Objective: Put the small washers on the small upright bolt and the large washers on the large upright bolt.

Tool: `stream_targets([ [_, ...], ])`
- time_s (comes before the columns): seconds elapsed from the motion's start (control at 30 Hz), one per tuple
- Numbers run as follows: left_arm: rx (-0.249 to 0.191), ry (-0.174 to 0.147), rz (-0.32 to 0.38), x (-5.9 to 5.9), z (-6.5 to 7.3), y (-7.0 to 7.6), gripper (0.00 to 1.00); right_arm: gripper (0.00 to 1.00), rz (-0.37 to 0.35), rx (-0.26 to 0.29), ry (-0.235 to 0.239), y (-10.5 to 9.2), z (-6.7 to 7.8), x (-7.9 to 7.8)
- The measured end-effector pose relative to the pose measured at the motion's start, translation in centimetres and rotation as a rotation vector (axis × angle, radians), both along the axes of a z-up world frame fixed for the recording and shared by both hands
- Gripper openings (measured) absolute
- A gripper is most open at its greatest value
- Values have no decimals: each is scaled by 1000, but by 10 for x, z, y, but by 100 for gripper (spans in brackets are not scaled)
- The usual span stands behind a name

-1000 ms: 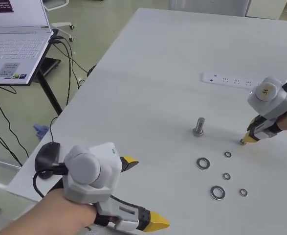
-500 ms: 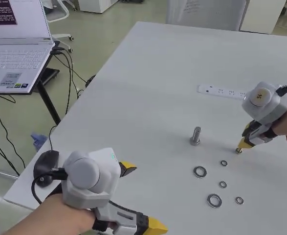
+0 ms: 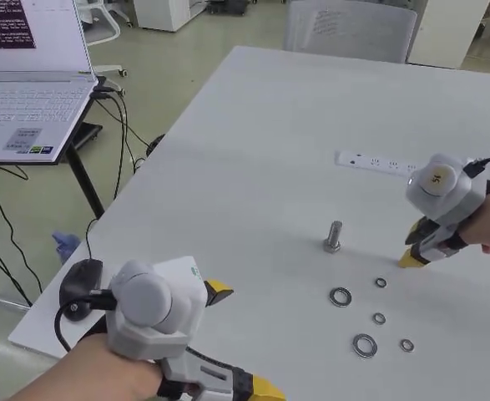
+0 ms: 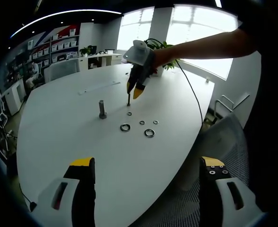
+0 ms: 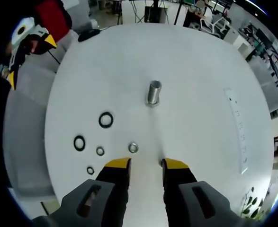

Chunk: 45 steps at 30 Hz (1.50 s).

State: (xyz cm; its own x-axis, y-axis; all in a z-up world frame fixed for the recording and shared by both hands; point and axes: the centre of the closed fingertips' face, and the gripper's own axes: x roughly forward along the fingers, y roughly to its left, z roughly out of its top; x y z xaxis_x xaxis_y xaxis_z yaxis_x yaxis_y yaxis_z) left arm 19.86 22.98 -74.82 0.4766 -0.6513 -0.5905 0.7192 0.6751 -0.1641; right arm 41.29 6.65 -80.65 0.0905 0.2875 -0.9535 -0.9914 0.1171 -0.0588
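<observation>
**Washers loose on a bare white worktop, both tools apart**

The worktop (image 3: 253, 150) is a wide, white, matt slab with rounded corners. The big bolt (image 3: 334, 236) stands upright near its middle. Just in front of the bolt lie two big washers (image 3: 340, 296) and three small washers (image 3: 381, 282), all flat on the surface and apart from each other and from both bolts.

In the left gripper view, the small bolt (image 4: 128, 100) stands upright right under the tips of the right tool (image 4: 134, 90). Whether they touch cannot be told. In its own view the right tool (image 5: 146, 164) points down at the surface, its jaws a narrow gap apart with nothing clamped between them. The nearest small washer (image 5: 133, 147) lies just beside the left jaw.

The left tool (image 3: 243, 341) hovers over the near left corner, well apart from the parts, with its jaws wide apart and empty.

A white power strip (image 3: 376, 163) lies flat beyond the big bolt. A black corded device (image 3: 78, 282) sits at the near left edge.

Left of the worktop, an open laptop (image 3: 27, 92) stands on a lower stand, with cables hanging to the pale green floor. A grey chair (image 3: 345, 29) stands at the far end. The left gripper view shows bright windows (image 4: 195, 38), a plant (image 4: 155, 45) and shelves along the wall.
</observation>
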Motion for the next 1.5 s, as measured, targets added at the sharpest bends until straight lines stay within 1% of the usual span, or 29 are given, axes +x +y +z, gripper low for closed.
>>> stream_targets([
  [0.17, -5, -5, 3, 0, 3, -1, 91, 28, 10, 6, 2, 2, 0, -5],
  [0.33, -11, -12, 6, 2, 5, -1, 92, 29, 23, 10, 9, 5, -1, -14],
  [0.53, -9, -7, 2, 0, 4, -2, 95, 30, 30, 17, 16, 9, -4, -21],
  [0.77, -18, -8, 3, -1, 4, -2, 99, 30, 31, 14, 26, 8, -13, -23],
  [0.9, -24, -10, 1, -1, 6, -2, 99, 30, 29, 14, 30, 9, -18, -22],
  [1.03, -13, -8, 1, -2, 3, 0, 99, 30, 29, 16, 30, 12, -25, -22],
  [1.23, -18, -10, 2, -3, 4, -1, 99, 30, 28, 12, 36, 14, -35, -23],
  [1.5, -18, -5, -3, -3, 3, -1, 99, 30, 20, 8, 40, 15, -47, -23],
])
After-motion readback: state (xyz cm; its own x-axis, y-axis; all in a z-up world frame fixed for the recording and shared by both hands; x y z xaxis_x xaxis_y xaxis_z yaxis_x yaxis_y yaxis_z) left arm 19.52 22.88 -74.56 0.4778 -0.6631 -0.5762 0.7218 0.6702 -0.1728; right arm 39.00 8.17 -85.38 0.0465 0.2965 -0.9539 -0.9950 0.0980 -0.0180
